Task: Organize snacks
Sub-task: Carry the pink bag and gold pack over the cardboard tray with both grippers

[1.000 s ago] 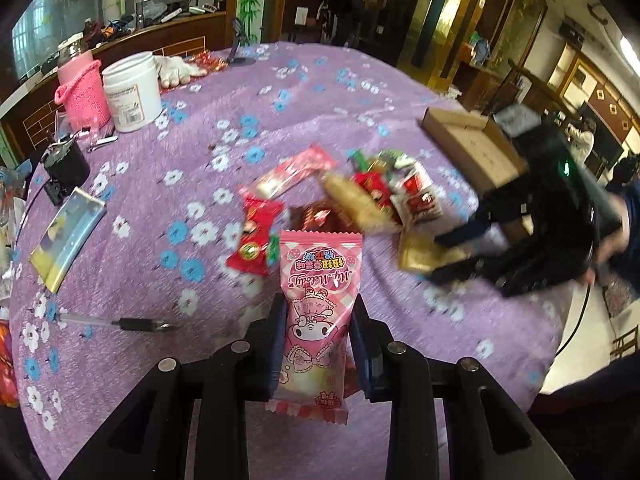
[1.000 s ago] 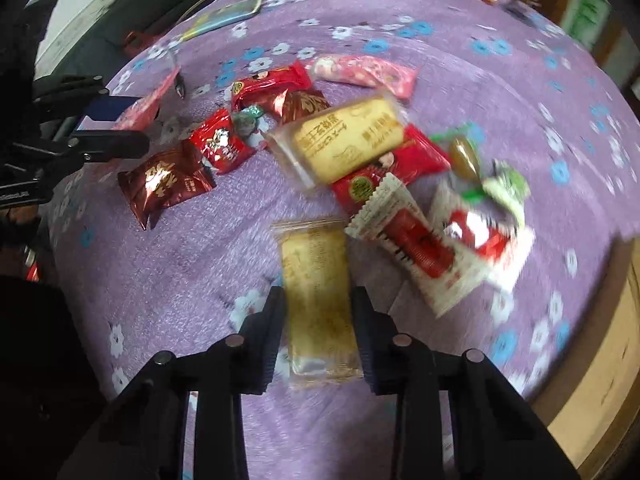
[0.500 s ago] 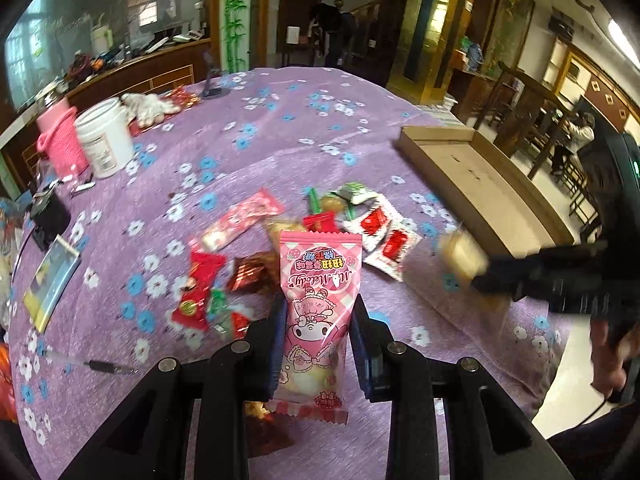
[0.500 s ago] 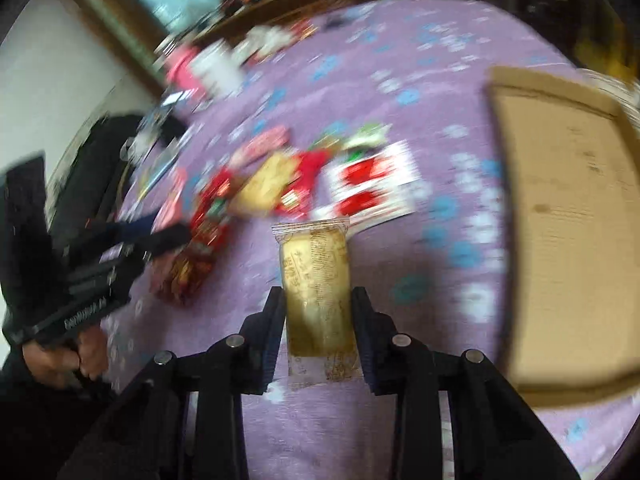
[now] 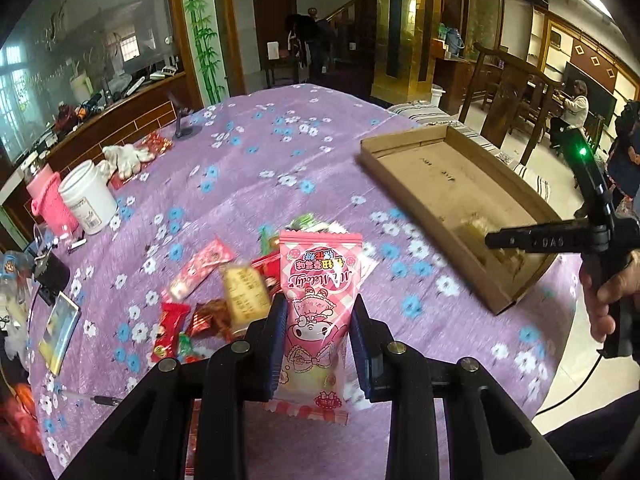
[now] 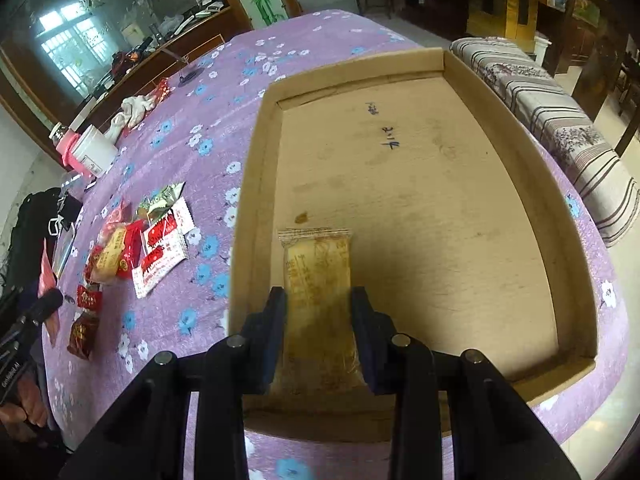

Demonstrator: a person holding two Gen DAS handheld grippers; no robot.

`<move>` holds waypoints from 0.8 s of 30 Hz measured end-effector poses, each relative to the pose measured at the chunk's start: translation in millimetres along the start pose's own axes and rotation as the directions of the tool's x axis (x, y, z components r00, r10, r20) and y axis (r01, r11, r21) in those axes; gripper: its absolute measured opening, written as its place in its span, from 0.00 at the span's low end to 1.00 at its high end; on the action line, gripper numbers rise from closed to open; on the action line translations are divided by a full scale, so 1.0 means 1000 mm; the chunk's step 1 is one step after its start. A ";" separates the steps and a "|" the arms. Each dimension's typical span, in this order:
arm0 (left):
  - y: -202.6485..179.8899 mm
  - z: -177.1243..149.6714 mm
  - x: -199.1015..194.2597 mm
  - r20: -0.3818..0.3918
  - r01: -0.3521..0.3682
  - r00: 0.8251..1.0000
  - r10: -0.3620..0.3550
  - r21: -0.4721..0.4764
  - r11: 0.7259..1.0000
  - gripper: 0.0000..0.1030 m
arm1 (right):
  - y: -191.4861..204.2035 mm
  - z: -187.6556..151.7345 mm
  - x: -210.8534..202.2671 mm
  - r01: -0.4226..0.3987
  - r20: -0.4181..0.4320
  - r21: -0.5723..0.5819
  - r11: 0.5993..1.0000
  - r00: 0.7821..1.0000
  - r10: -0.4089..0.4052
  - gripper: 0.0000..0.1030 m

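Note:
My left gripper [image 5: 316, 344] is shut on a pink cartoon snack packet [image 5: 318, 300], held upright above the purple flowered tablecloth. Behind it lies a pile of loose snacks [image 5: 224, 292] in red, pink, yellow and green wrappers. My right gripper [image 6: 319, 336] is shut on a golden-yellow wrapped biscuit packet [image 6: 318, 276], held over the near left part of a shallow cardboard tray [image 6: 576, 216]. In the left wrist view the right gripper [image 5: 504, 240] reaches over the tray [image 5: 424, 204] from the right. The snack pile [image 6: 136, 244] shows left of the tray.
A white jar [image 5: 88, 196] and pink container [image 5: 46, 200] stand at the far left with white gloves [image 5: 124, 156]. A pen [image 5: 104, 400] and a card [image 5: 60, 332] lie at the near left. A striped bench [image 6: 560, 128] runs beyond the table's right edge.
My right gripper carried the golden packet from the pile across to above the cardboard tray, rolling as it went. My left gripper with the pink packet shifted toward the tray side.

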State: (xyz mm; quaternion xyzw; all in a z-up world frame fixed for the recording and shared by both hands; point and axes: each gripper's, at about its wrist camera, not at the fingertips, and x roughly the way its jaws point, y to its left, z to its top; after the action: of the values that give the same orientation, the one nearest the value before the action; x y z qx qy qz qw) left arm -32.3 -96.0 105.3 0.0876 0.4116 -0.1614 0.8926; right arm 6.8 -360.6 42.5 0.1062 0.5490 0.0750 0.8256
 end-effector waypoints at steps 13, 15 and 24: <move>-0.057 0.026 0.012 -0.002 -0.003 1.000 0.003 0.026 1.000 0.29 | -0.002 -0.046 -0.021 -0.118 -0.115 -0.105 0.987 0.988 0.106 0.31; -0.062 0.030 0.014 -0.003 0.001 1.000 -0.001 0.035 0.999 0.29 | -0.006 -0.043 -0.030 -0.143 -0.087 -0.099 0.985 0.987 0.135 0.31; -0.086 0.055 0.026 -0.006 0.006 1.000 -0.006 0.087 0.996 0.29 | -0.026 -0.006 -0.053 -0.164 0.008 -0.059 0.985 0.986 0.165 0.31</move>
State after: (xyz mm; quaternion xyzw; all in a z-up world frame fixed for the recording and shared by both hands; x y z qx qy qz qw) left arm -8.9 -197.9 119.3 0.1257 0.4069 -0.1816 0.8864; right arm -18.8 -397.8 81.3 0.1277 0.5305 0.1581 0.8230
